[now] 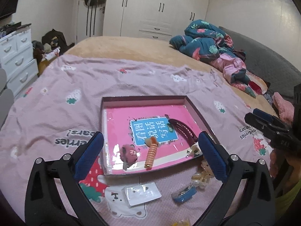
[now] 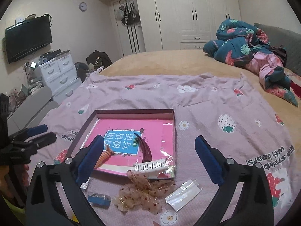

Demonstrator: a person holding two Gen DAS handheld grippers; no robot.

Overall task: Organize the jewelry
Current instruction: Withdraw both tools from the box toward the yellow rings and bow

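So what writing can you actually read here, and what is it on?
"看图说话写话": blue label on the pink book in the tray.
"Eat strawberries with bears!": printed on the sheet, upside down; whole phrase partly cut off in both views.
Small green badge beside the book's title: too small to read.
White marking on the right gripper body: too blurred to read.
Wall clock: numbers unreadable.
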